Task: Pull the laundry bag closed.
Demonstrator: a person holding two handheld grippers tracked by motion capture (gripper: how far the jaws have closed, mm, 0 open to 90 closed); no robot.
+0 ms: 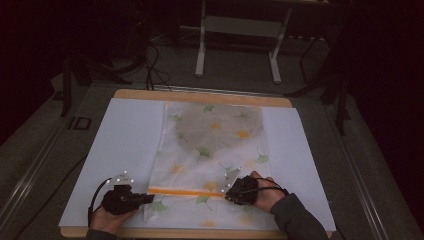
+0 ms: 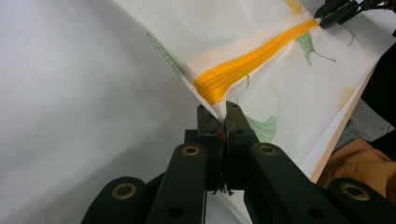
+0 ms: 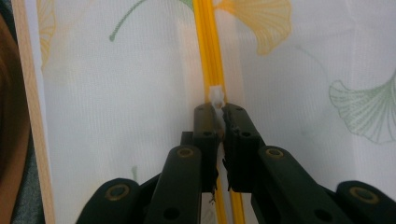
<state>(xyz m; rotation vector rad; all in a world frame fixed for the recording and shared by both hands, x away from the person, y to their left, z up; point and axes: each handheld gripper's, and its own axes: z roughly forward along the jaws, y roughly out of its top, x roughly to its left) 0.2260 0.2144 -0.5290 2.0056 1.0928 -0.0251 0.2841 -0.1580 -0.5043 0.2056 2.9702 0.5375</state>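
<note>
Both pairs of jaws are clamped on the orange zipper [image 1: 186, 191]: the left gripper [image 2: 223, 122] pinches its end at the pouch's corner, the right gripper [image 3: 218, 112] nips the white pull. That zipper runs left to right across the near part of the leaf-printed pouch [image 1: 215, 145], whose long axis points away across the white sheet [image 1: 125, 145].

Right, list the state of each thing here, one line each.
Bag: flat on the table, near end lifted at the left corner.
Zipper: orange, stretched between the two grippers, seemingly closed.
Left gripper: shut on the bag's corner at the zipper end.
Right gripper: shut on the white zipper pull.
</note>
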